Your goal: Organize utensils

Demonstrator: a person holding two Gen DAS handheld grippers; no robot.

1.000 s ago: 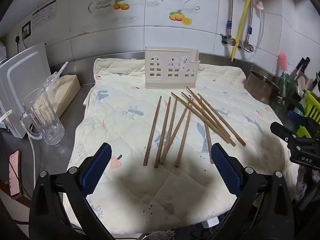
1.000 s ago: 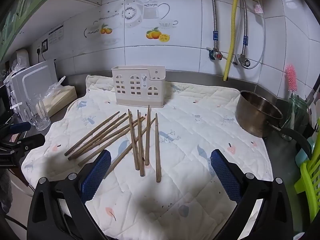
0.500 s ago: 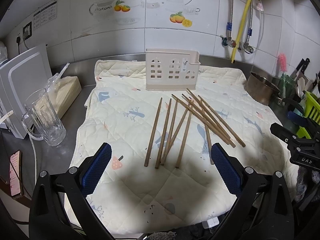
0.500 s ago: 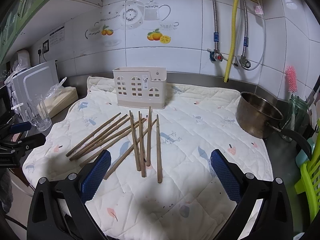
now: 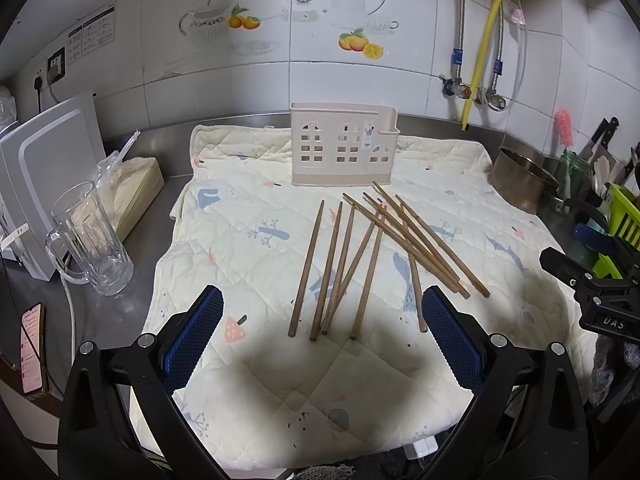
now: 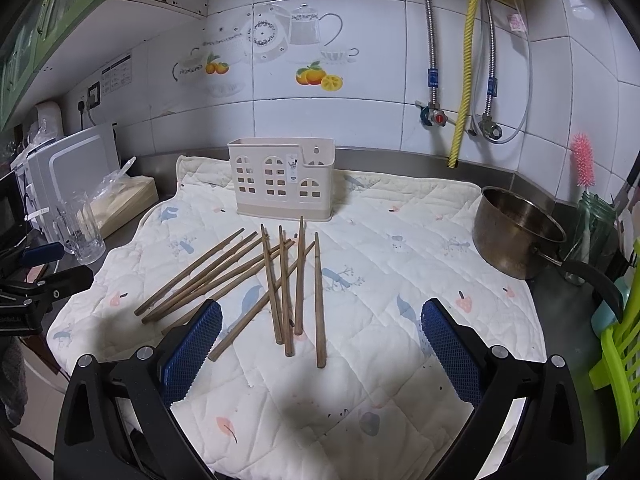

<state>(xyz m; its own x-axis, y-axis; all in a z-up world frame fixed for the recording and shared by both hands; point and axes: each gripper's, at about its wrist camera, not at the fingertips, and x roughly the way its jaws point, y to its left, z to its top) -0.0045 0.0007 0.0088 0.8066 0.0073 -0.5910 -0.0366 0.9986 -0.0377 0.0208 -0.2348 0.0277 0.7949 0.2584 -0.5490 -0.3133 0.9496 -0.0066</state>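
Note:
Several brown wooden chopsticks (image 5: 360, 256) lie loosely crossed on a cream quilted mat (image 5: 248, 248); they also show in the right wrist view (image 6: 280, 280). A beige utensil holder (image 5: 342, 150) with window cut-outs stands upright behind them, also in the right wrist view (image 6: 282, 180). My left gripper (image 5: 322, 336) is open and empty, hovering just in front of the chopsticks' near ends. My right gripper (image 6: 320, 344) is open and empty, over the near ends of the chopsticks. Each gripper shows at the edge of the other's view.
A glass mug (image 5: 92, 240), a white appliance (image 5: 40, 176) and a phone (image 5: 32, 348) are on the left. A metal pot (image 6: 516, 232), a jar with a pink brush (image 6: 584, 200) and a green rack (image 6: 620, 340) are on the right. Pipes run down the tiled wall.
Both grippers have drifted slightly, so the chopsticks and holder sit a little lower in both views. Nothing on the mat has moved.

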